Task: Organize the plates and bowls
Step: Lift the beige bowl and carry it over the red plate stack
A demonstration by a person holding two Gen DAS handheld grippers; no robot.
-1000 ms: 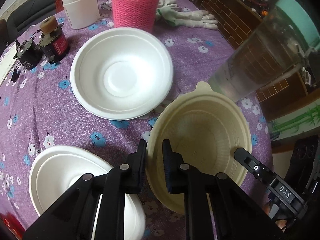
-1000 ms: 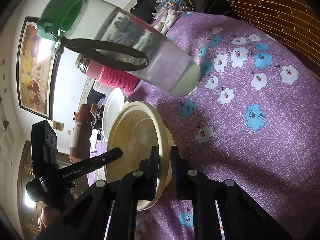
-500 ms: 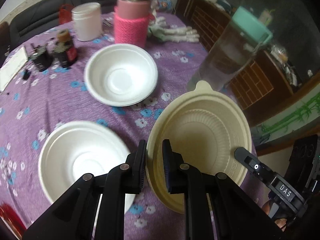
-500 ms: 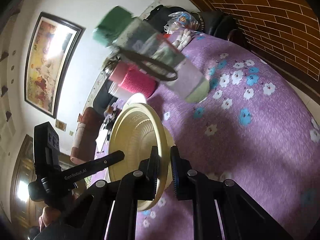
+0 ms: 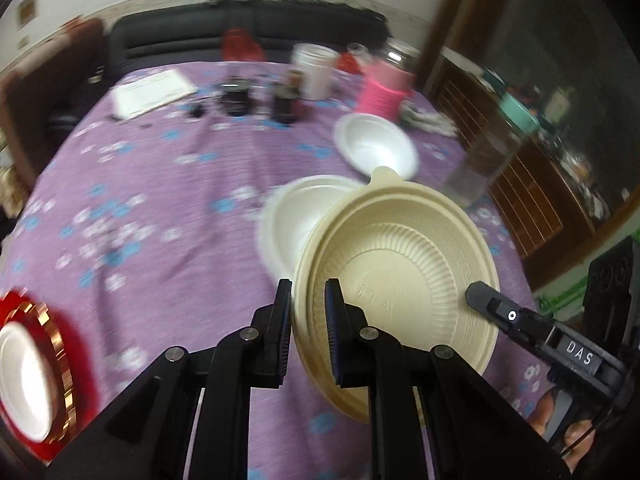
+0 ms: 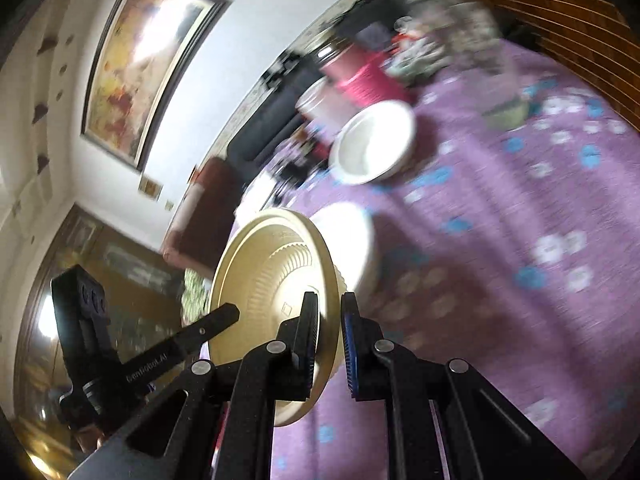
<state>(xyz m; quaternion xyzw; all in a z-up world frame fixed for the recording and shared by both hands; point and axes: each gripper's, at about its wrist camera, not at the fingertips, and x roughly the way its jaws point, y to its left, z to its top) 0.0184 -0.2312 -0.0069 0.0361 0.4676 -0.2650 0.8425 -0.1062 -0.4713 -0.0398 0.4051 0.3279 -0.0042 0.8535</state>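
Note:
Both grippers hold one cream ribbed bowl (image 5: 404, 276) by opposite sides of its rim, lifted off the purple flowered tablecloth (image 5: 160, 208). My left gripper (image 5: 308, 312) is shut on its left rim. My right gripper (image 6: 330, 320) is shut on the cream ribbed bowl (image 6: 272, 276) at the other rim. Partly hidden behind the held bowl, a white bowl (image 5: 288, 224) sits on the table, and a second white bowl (image 5: 376, 146) lies farther back. At the left edge a white plate (image 5: 24, 368) rests on a red gold-rimmed plate (image 5: 60, 344).
Along the table's far side stand a pink knitted-sleeve flask (image 5: 384, 88), a white tub (image 5: 314, 68), small dark bottles (image 5: 286, 100), papers (image 5: 152, 92) and white gloves (image 5: 430, 122). A clear green-lidded jug (image 5: 488, 156) stands right of the bowls. A dark sofa (image 5: 240, 36) is behind.
Both grippers have lifted the cream bowl and pulled back and left, away from the jug. More of the table shows, and the red plate has come into view at the left.

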